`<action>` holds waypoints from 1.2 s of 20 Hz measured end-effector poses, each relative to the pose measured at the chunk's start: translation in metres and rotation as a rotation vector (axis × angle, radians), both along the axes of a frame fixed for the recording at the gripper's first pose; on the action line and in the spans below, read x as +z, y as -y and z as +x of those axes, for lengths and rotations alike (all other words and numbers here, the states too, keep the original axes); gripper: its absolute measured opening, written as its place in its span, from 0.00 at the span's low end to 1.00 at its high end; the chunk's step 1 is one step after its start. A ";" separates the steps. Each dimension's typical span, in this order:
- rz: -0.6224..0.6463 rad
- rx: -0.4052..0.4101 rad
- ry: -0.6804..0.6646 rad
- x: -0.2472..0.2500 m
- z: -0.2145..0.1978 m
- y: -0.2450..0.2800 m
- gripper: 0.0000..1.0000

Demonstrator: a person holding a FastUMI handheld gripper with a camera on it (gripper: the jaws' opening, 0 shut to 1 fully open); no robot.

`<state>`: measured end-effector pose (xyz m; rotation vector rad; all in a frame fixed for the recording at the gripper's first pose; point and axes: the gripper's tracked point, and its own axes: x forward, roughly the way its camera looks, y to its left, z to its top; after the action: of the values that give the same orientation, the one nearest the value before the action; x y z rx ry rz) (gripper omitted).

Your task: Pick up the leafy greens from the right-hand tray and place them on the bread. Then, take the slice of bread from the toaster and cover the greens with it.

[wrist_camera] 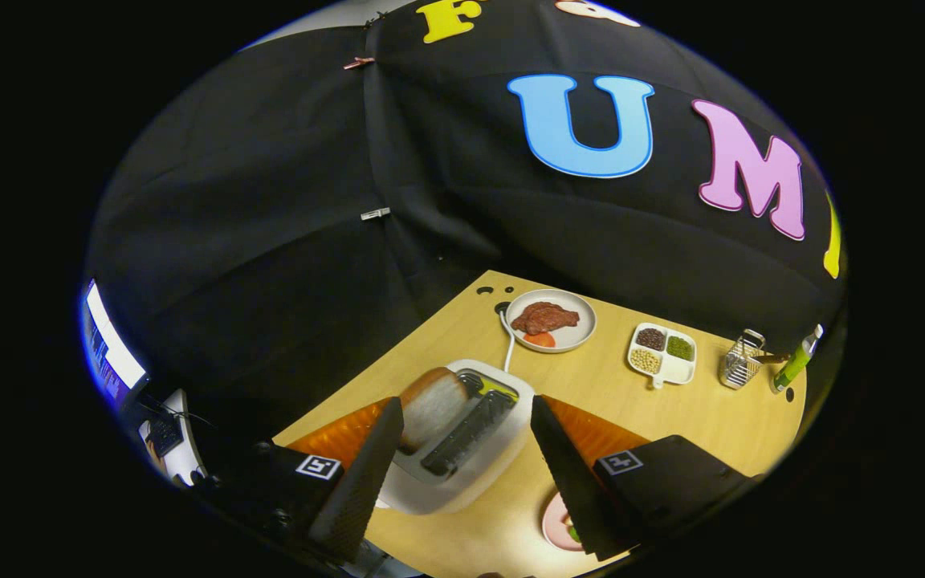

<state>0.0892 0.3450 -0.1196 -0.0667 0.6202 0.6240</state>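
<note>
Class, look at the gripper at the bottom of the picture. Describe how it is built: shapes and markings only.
The gripper has two long wedge-shaped fingers with a finely ribbed surface, tapering towards the toaster. Each finger sits on a boxy black block, and each block carries a small square black-and-white marker. Translucent orange parts flank the fingers behind their tips.

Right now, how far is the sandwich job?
Greens step cannot be judged: a pink plate shows a green bit beside the right finger. In hand: the open gripper hangs over the toaster, nothing gripped. Left: the bread slice stands in its slot, unlifted.
</note>
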 end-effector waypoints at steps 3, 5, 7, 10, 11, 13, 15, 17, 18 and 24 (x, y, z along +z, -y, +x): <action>-0.024 0.034 -0.008 -0.010 -0.003 -0.030 1.00; -0.060 0.038 -0.015 -0.025 -0.002 -0.043 1.00; -0.118 0.032 -0.009 -0.042 0.002 -0.049 1.00; -0.188 0.007 0.006 -0.062 0.009 -0.053 1.00; -0.200 0.004 0.003 -0.067 0.009 -0.053 1.00; -0.222 -0.006 0.012 -0.072 0.011 -0.055 1.00; -0.234 -0.002 0.004 -0.077 0.011 -0.057 0.98; -0.244 0.001 -0.014 -0.084 0.011 -0.059 0.92; -0.252 0.006 -0.023 -0.084 0.009 -0.060 0.91; -0.256 0.021 -0.037 -0.090 0.008 -0.062 0.48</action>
<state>0.0973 0.4067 -0.2092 -0.3018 0.7331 0.5645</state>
